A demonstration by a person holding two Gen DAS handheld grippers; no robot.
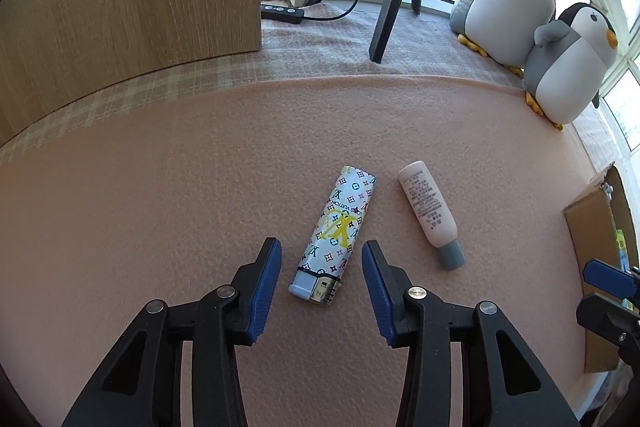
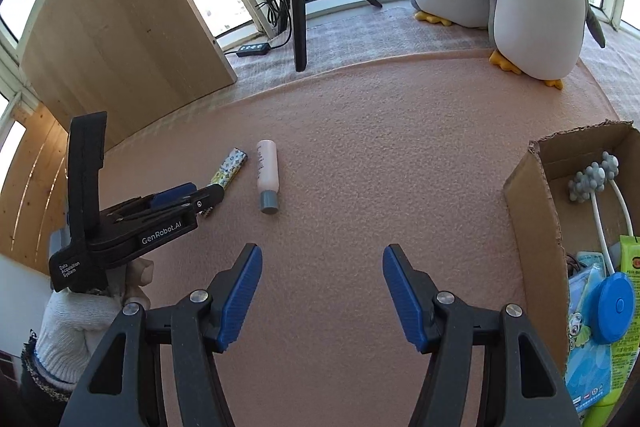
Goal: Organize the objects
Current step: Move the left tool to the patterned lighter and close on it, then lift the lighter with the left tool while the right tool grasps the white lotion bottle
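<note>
Left gripper [image 1: 322, 259]: jaws standing apart, straddling the head end of the patterned lighter [image 1: 334, 235], not touching it. Lighter lying flat on the pink worktop [image 1: 160, 195]; small pink bottle [image 1: 431, 214] with grey cap lying just beside it, apart. Right gripper [image 2: 322, 259]: jaws spread wide, holding nothing, hovering over bare worktop. Cardboard box [image 2: 532, 211] sitting at the right, containing assorted items.

Far ahead, two plush penguins [image 2: 536, 7] stand at the mat's [image 2: 360, 167] right edge. A tripod [image 2: 298, 7] stands ahead-left, a wooden board [image 2: 120, 39] leaning further left.
</note>
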